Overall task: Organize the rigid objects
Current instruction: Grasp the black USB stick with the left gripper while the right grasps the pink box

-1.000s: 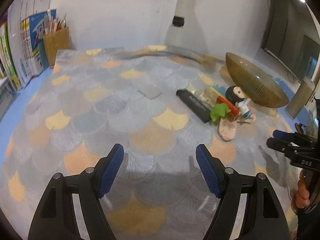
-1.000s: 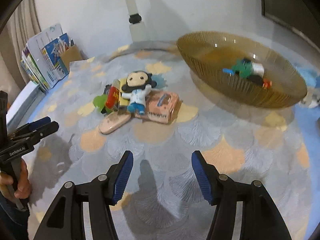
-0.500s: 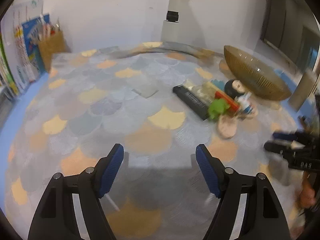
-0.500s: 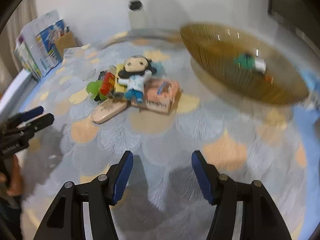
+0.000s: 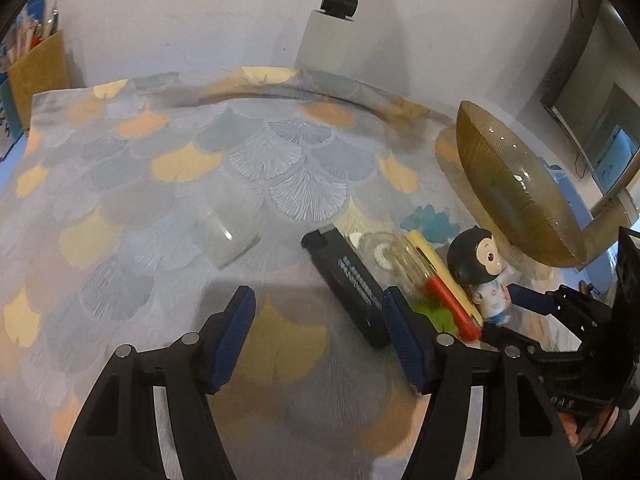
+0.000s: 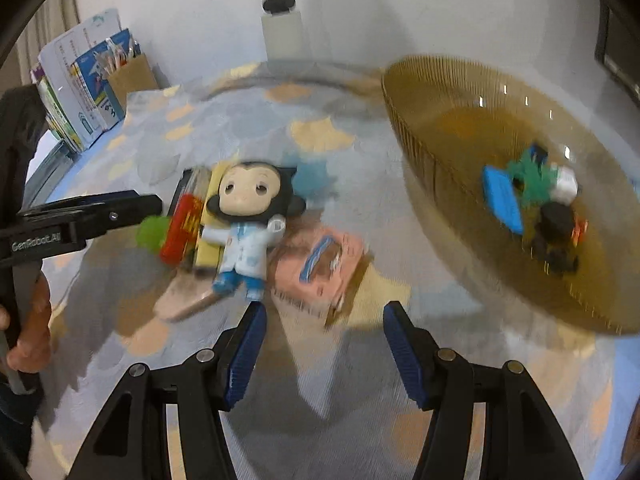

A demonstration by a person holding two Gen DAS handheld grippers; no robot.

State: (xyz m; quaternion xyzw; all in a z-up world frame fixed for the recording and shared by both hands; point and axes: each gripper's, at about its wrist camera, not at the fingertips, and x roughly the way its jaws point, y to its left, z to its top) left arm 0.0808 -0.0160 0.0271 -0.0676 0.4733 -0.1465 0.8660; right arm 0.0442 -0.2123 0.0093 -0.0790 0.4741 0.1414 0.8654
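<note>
On cloth, pile: doll (image 6: 246,216) lying across yellow bar (image 6: 210,236) and red stick (image 6: 181,228) — pink box (image 6: 320,264) just right, black case (image 5: 350,280) at left edge.
Bowl (image 6: 416,136): right of pile, holding blue, green and black bits.
Right gripper (image 6: 322,350): jaws wide apart, empty — near the pink box.
Left gripper (image 5: 318,338): spread, empty, beside the case.
Cloth (image 5: 240,160): fan-patterned.

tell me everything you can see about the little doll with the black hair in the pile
The doll looks like hard plastic: big pale head, black hair with side buns, white coat, blue legs. It lies face up, arms spread, across a yellow box and the pink box, beside a red item. Neither tool touches it.
</note>
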